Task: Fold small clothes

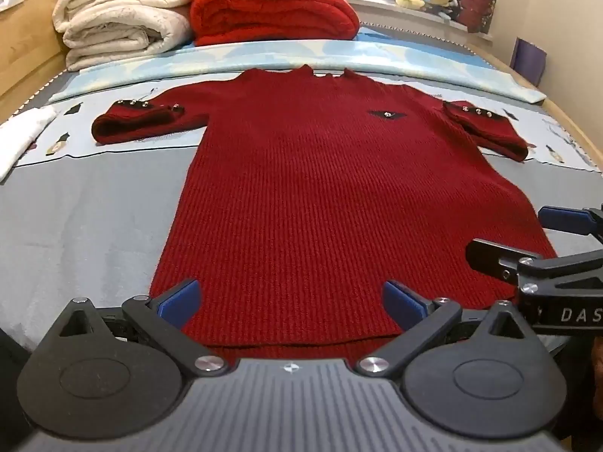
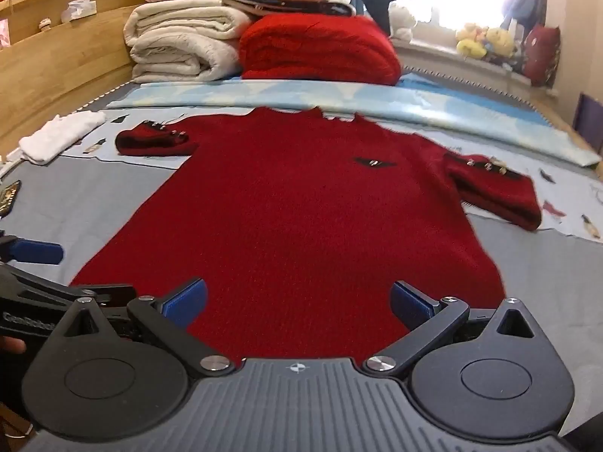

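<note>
Looking through the left wrist view, the left gripper (image 1: 292,301) is hanging over the near hem of a red knit sweater (image 1: 320,188), which is lying flat and face up on the bed (image 1: 86,226), neck away from the camera and both short sleeves (image 1: 132,124) spread out to the sides. Its jaws are standing wide, the blue pads (image 1: 182,297) framing the hem with nothing between them, and I cannot tell whether they are brushing the knit or just clearing it. At the right edge the right gripper (image 1: 527,241) is reaching in over the hem's far corner, equally wide and empty. By my reading, no fold is started yet; this is the approach to the first one. Beyond the sweater, a cream blanket stack (image 1: 120,15) and a red folded blanket (image 1: 271,11) are sitting at the head of the bed, well apart from the work. Turning to the right wrist view, the right gripper (image 2: 299,303) is hovering over the same hem nearer the right side seam, its jaws spread fully and gripping nothing. The left gripper (image 2: 41,263) is showing at the left border beside the hem's other corner. A small white garment (image 2: 60,135) is resting near the left sleeve without touching it. The next move is probably calling for each gripper to be closing on a sleeve or hem corner, pinching both layers together so the loose rib knit is not stretching or dragging.
</note>
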Motion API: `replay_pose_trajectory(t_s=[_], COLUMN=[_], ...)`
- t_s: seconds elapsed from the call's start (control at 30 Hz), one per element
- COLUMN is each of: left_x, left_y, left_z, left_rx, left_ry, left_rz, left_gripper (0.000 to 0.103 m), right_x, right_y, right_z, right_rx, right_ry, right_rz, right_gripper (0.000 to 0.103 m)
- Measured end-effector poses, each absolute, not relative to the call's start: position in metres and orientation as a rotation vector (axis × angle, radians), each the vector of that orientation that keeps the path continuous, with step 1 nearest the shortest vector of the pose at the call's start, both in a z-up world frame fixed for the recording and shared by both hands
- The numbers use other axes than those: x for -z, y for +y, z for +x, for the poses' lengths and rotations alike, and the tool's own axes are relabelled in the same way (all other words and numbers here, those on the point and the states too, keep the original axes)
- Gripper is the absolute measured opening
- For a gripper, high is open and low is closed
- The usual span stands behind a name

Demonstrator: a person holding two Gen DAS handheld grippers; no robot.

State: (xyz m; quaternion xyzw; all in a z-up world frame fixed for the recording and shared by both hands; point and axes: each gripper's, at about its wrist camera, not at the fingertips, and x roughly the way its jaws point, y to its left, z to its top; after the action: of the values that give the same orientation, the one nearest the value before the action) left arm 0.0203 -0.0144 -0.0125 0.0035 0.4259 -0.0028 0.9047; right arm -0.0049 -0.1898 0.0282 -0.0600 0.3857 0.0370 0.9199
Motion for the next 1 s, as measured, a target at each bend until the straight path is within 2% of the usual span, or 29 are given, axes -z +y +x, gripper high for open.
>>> replay_pose_trajectory(t_s=[0.77, 1.0], left_x=[0.019, 0.0207], left_y=[-0.0093, -0.0094], left_z=[0.0233, 0.024], left_rx=[0.002, -0.002], left_ry=[0.925, 0.933], left_rz=[-0.02, -0.019], left_gripper=[0.103, 0.103], right_x=[-0.0209, -0.0217], right_y=[-0.1875, -0.1831], right_z=[-0.0006, -0.0039], right_rx=[-0.075, -0.097], right_ry=[0.811, 0.786], right_rz=[-0.137, -0.154], right_gripper=[0.099, 0.095])
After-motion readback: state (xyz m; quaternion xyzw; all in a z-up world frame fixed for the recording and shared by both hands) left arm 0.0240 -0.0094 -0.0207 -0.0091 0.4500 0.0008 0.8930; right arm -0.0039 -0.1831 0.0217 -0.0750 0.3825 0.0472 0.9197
